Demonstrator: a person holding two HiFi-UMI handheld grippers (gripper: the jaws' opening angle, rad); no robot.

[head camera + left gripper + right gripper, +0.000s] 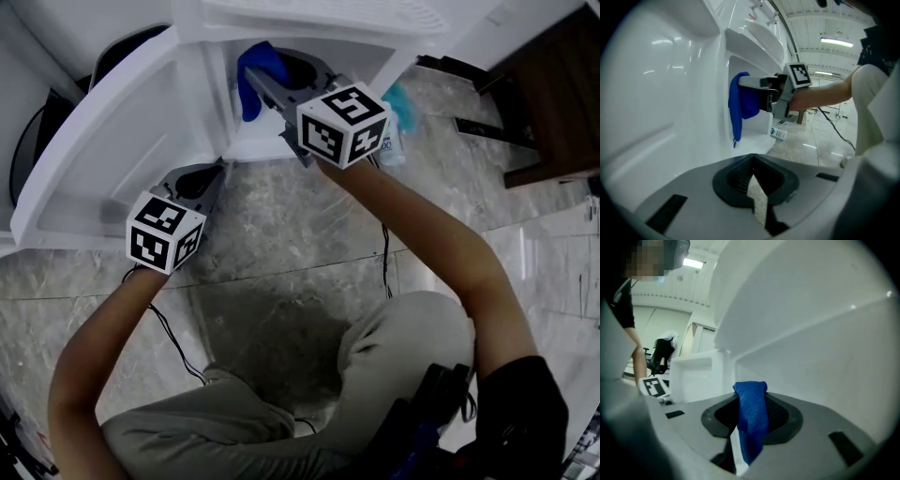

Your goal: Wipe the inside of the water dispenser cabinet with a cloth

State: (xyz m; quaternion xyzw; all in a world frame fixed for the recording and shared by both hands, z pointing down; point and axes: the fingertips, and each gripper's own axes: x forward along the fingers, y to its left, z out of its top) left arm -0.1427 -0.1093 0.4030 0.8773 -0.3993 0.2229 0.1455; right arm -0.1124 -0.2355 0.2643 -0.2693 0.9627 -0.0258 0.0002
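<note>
**Arm pose.** In the head view the right forearm runs from 5 o'clock up toward 11 o'clock. It carries the right gripper into the open cabinet at 12 o'clock. The left forearm rises from 7 o'clock. The left gripper sits left of centre and points toward 1 o'clock, at the lower corner where the door meets the cabinet. Contact with the door cannot be confirmed.

**Jaws.** The right jaws pinch a folded blue cloth, which stands up between the pads and hangs down in front of them. The left jaws are pressed together with nothing between them.

**View differences.**
- The left gripper view shows the right gripper from the side. The cloth hangs off its tips at 10 o'clock, inside the cabinet opening, close to the left inner wall.
- The right gripper view shows white inner walls from 12 to 3 o'clock, and the left gripper's marker cube at 8 o'clock.
- The head view alone shows the bent knees at 6 o'clock.

**Surroundings.**
- A small bottle lies on the stone floor, just beside the cabinet at 1 o'clock.
- A cable trails under the right arm.
- A dark wooden table stands at 2 o'clock.
- The open door covers the 9 to 11 o'clock sector.
</note>
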